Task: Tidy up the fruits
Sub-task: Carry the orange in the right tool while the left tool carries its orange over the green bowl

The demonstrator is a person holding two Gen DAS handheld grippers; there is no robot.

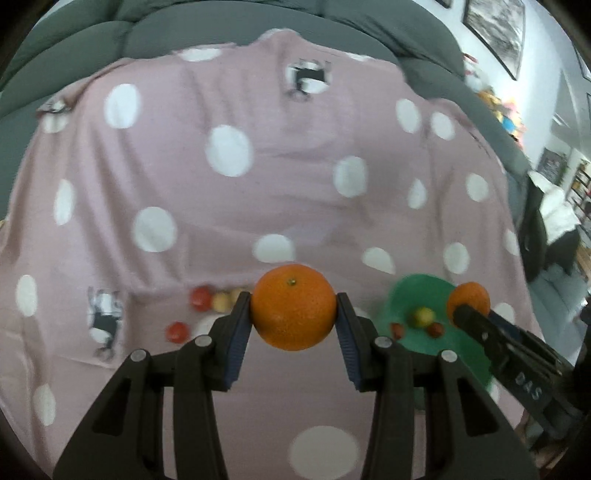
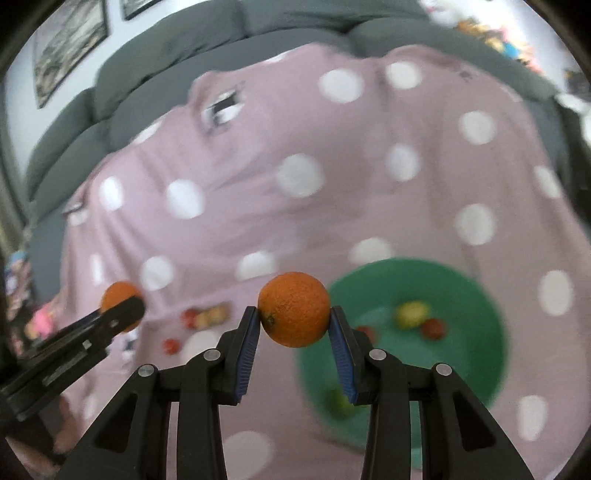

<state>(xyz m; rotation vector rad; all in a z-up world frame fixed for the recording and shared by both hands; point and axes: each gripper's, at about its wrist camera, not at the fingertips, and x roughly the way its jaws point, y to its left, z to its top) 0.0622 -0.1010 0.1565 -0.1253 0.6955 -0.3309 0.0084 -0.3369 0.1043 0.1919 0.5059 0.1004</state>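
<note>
My left gripper [image 1: 294,308] is shut on an orange [image 1: 294,306], held in the air above the pink spotted cloth [image 1: 207,206]. My right gripper [image 2: 294,314] is shut on a second orange [image 2: 294,309], carried just left of the green plate [image 2: 476,295]. In the left wrist view the right gripper [image 1: 468,306] and its orange [image 1: 469,297] hang over the green plate [image 1: 421,291]. On the plate lie a yellow-green fruit [image 2: 412,314] and small red fruits [image 2: 433,328]. Loose red and yellow fruits [image 1: 212,299] lie on the cloth at the left.
A grey cushioned sofa back [image 1: 221,33] rises behind the cloth. Framed pictures [image 1: 495,29] hang on the wall. Colourful toys [image 1: 498,107] sit at the far right. The left gripper [image 2: 122,306] shows at the left edge of the right wrist view.
</note>
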